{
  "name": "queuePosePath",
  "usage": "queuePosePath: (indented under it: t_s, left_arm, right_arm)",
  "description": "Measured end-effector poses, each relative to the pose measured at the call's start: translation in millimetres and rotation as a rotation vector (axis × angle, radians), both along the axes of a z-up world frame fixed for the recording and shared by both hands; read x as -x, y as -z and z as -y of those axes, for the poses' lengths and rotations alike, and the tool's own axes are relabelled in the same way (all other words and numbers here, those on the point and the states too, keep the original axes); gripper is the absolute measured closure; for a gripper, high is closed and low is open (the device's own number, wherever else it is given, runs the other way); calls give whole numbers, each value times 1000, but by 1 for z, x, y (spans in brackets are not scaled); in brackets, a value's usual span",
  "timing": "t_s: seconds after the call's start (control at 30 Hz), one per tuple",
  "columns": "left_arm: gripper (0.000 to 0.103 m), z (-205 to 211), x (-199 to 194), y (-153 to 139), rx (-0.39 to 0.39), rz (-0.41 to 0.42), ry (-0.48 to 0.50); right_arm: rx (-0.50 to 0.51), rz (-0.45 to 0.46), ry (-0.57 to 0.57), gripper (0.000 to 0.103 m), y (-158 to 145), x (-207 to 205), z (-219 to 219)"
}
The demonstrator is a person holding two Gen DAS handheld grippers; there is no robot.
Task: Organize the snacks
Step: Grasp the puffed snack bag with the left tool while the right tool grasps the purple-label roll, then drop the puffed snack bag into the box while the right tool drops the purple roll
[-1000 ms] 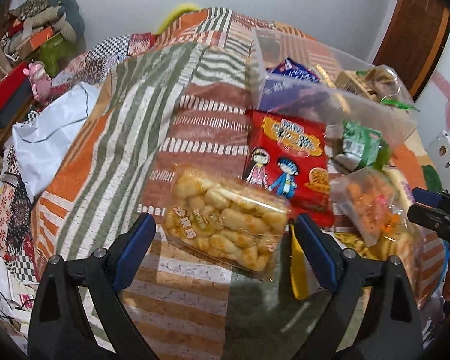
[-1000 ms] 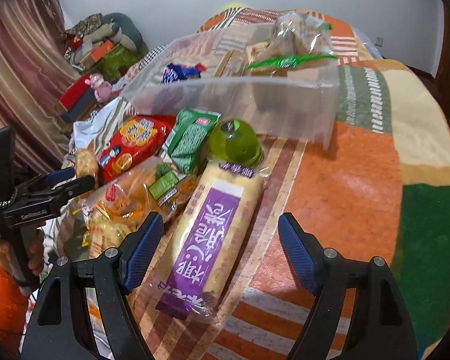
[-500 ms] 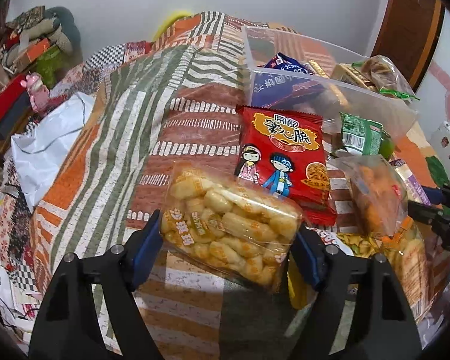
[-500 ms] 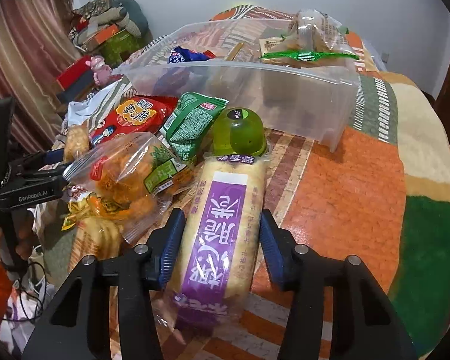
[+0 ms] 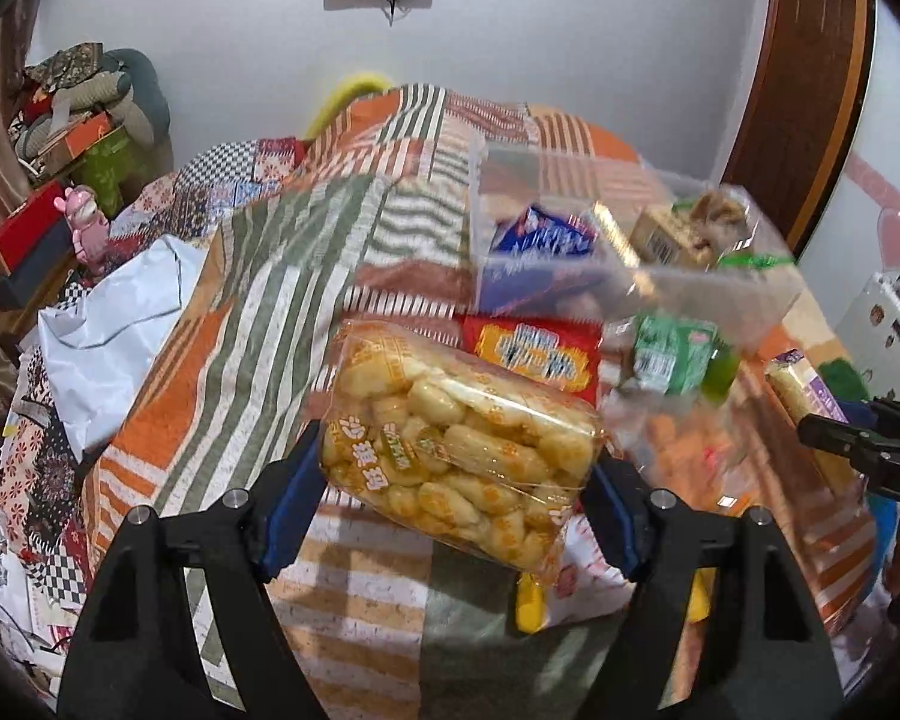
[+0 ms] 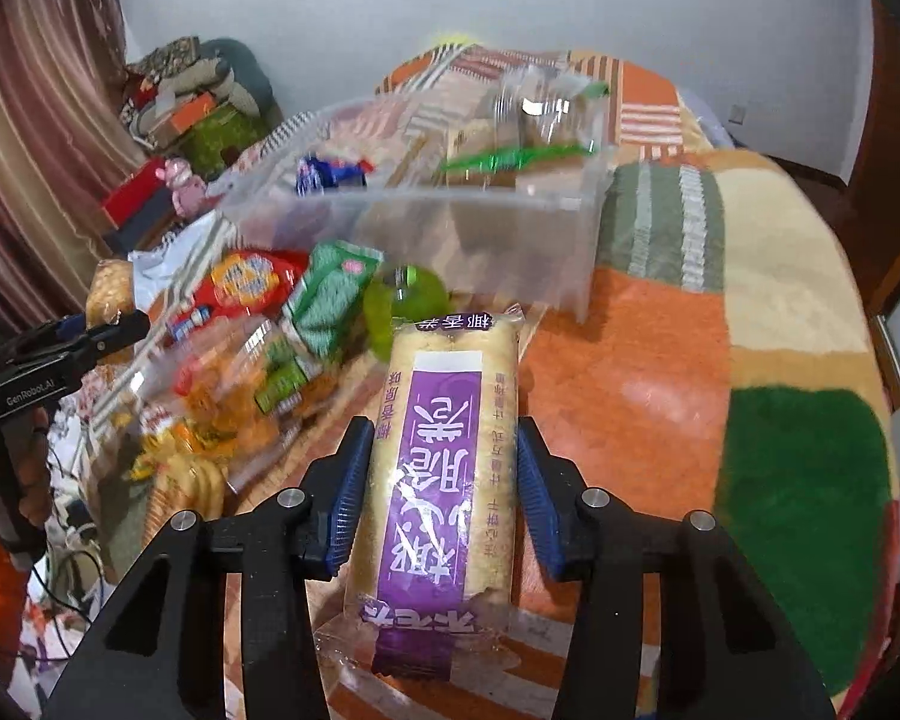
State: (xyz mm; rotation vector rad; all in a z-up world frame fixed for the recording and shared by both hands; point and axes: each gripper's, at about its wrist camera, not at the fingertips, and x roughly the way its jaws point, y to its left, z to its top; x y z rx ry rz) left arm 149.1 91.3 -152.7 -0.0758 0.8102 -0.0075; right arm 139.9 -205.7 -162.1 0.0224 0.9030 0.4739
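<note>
A: The left gripper (image 5: 459,480) has its blue pads pinched on the two ends of a clear bag of puffed yellow snacks (image 5: 459,444), held above the bedspread (image 5: 222,360).

B: And the right gripper (image 6: 444,492) is squeezed on a long cracker pack with a purple label (image 6: 444,462), one pad on each side.

A: Behind both sits the clear plastic bin (image 6: 510,240), already with a blue packet (image 6: 324,174) and some wrapped pieces inside.

B: Just in front of it lie a red packet (image 6: 249,282), a green packet (image 6: 330,294) and a round green jelly cup (image 6: 414,294).

A: All of it is on a bed with a woolly patchwork cover in orange, green and cream stripes. White wall behind, a brown wooden door (image 5: 804,108) to the right.

B: Striped curtain (image 6: 36,138) on the left, with a heap of boxes (image 6: 168,114) beside it.
</note>
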Motion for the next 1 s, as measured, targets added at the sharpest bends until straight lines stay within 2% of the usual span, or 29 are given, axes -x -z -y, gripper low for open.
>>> queuePosePath:
  t_s: [0.27, 0.5, 0.8, 1.0]
  left_arm:
    - [26, 14, -16, -36, 39, 83, 30]
    - [26, 29, -38, -59, 50, 132, 64]
    - [26, 43, -71, -65, 49, 150, 79]
    - [26, 44, -102, -52, 61, 104, 52]
  right_arm:
    - [-52, 110, 2, 60, -38, -10, -8]
    - [-79, 176, -1, 60, -57, -27, -21]
    - [-95, 221, -1, 60, -70, -59, -38]
    - [-88, 201, -14, 60, -65, -83, -52]
